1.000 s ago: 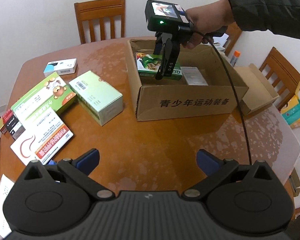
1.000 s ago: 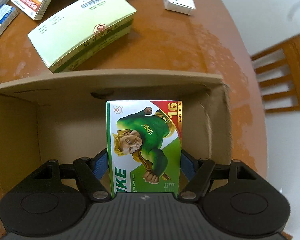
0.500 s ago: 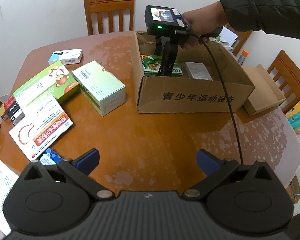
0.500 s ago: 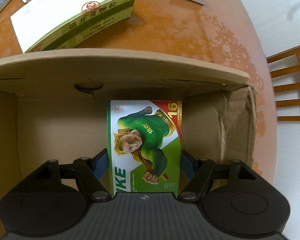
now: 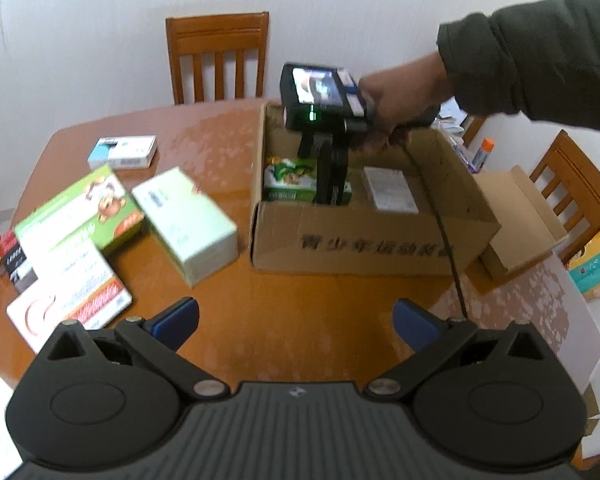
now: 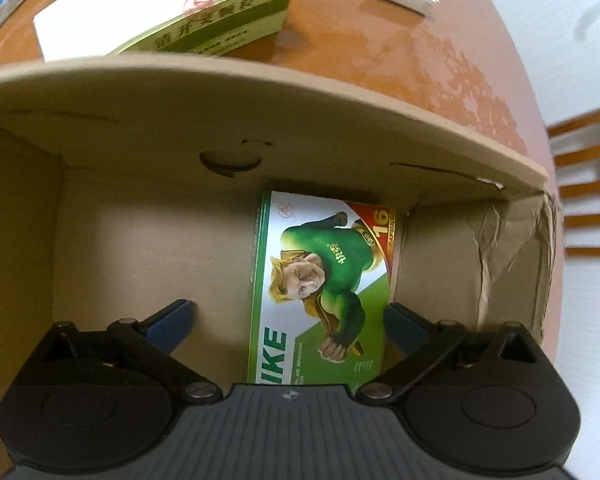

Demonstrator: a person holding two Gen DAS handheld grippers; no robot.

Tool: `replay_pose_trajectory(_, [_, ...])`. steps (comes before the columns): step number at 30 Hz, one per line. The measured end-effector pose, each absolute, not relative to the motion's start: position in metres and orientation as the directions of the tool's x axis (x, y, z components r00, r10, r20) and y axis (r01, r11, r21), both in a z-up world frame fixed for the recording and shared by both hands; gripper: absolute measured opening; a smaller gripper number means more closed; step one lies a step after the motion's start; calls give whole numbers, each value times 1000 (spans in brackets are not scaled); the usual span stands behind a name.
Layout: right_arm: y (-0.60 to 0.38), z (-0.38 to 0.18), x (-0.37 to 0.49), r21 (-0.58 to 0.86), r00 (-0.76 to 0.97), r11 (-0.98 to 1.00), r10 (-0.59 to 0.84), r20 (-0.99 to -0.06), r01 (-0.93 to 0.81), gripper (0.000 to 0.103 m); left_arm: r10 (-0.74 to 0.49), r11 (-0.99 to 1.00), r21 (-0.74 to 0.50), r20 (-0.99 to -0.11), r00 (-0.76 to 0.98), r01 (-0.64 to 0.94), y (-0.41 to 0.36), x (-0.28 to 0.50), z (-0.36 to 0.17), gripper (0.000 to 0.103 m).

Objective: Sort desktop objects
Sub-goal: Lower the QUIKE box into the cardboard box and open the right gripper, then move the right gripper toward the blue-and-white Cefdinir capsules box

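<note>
The right gripper (image 6: 288,322) points almost straight down into the open cardboard box (image 6: 260,120), and its jaws have just been opening: the blue pads now stand wide apart, with the green capsule box (image 6: 324,280) lying flat on the carton's floor between them, released. The left pad is clearly off it; the right pad sits just beside its long edge, and whether it touches cannot be told. The capsule box (a green-suited cartoon figure and a "16" in its red corner) lies with one short end against the carton's wall on the side of the table's loose packets. In the left wrist view the same carton (image 5: 364,240) stands near the middle of the wooden table (image 5: 300,320), with a pale flat packet (image 5: 390,190) inside toward its right end. The person's right hand (image 5: 396,108), in a dark sleeve, holds that gripper over the carton. The left gripper (image 5: 296,320) hangs above the table's near edge, jaws wide and empty. Toward the table's left edge lie a pale green box (image 5: 188,220), a green bear box (image 5: 80,212), a white and red box (image 5: 68,292), and a small white and blue box (image 5: 122,152) near the far edge.
</note>
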State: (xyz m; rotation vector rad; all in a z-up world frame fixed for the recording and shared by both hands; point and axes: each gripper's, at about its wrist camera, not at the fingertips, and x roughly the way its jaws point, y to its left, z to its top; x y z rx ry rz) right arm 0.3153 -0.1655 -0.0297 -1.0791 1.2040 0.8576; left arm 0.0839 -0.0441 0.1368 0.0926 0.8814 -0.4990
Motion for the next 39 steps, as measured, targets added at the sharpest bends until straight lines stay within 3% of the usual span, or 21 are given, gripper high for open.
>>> replay_pose_trajectory(8, [-182, 4, 313, -238, 258, 338, 15, -966, -910, 103, -417, 870, -120, -695, 586, 478, -75, 116, 158, 103])
replay_pose_trajectory(16, [-228, 92, 282, -313, 426, 527, 105, -899, -790, 103, -458, 848, -113, -648, 609, 518, -97, 128, 179, 103])
replay_pose_trajectory(20, [-261, 139, 258, -298, 548, 701, 158, -821, -648, 103, -471, 835, -97, -635, 613, 541, -103, 122, 187, 103])
replay_pose_trajectory(25, [-286, 174, 220, -267, 701, 865, 127, -702, -424, 103, -471, 825, -69, -632, 615, 560, -96, 100, 191, 103])
replay_pose_trajectory(29, [-274, 182, 187, -230, 757, 930, 73, -650, -287, 103, -443, 844, -94, -677, 587, 528, -67, 81, 181, 103])
replay_pose_trajectory(35, [-205, 172, 121, -287, 831, 905, 115, -544, -314, 103, -367, 900, -119, -724, 584, 419, 6, 43, 160, 103])
replay_pose_trajectory(39, [-148, 151, 106, -178, 722, 876, 238, -650, -449, 103, -293, 941, -99, -712, 638, 322, 52, 17, 154, 103])
